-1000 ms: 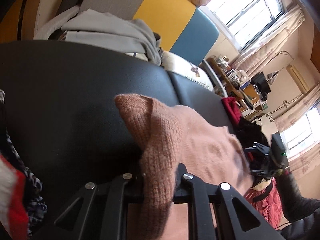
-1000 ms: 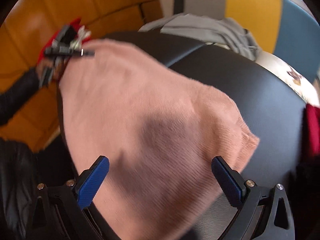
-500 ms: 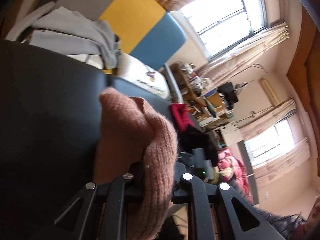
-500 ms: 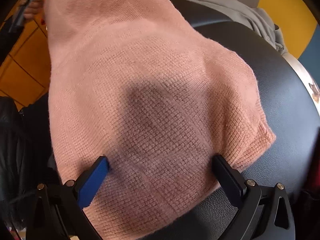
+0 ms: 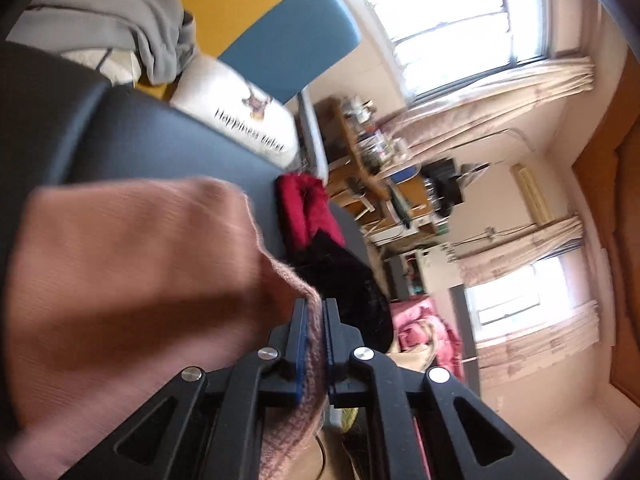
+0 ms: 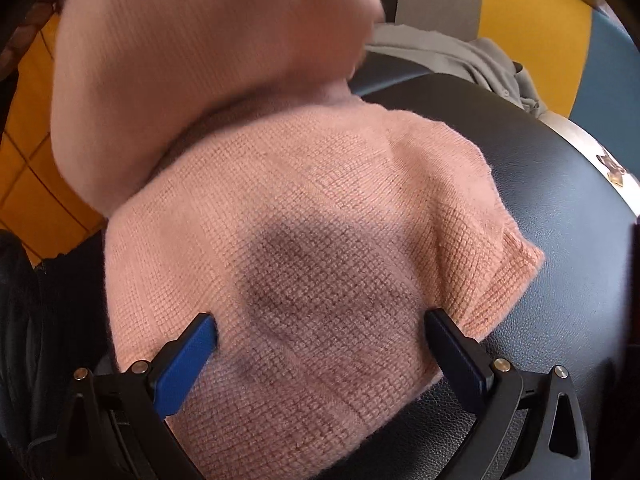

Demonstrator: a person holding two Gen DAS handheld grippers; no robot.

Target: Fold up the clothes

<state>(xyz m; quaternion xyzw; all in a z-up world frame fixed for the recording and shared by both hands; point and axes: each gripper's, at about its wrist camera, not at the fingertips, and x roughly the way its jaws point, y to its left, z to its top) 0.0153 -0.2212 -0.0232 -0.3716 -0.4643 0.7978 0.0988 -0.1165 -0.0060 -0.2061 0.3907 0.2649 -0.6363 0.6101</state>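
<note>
A pink knitted sweater lies on a black leather surface. My left gripper is shut on an edge of the sweater and holds that part lifted; in the right wrist view the lifted part hangs folded over the lower part. My right gripper is open, its blue-padded fingers low over the sweater's near portion, one on each side of it.
A grey garment lies at the far edge of the black surface, by a yellow and blue backrest. A white pillow and red and black clothes lie to the right. Yellow panels stand on the left.
My left gripper has carried the held sweater edge up and across, folding that part over the rest. My right gripper has stayed open over the near portion.
</note>
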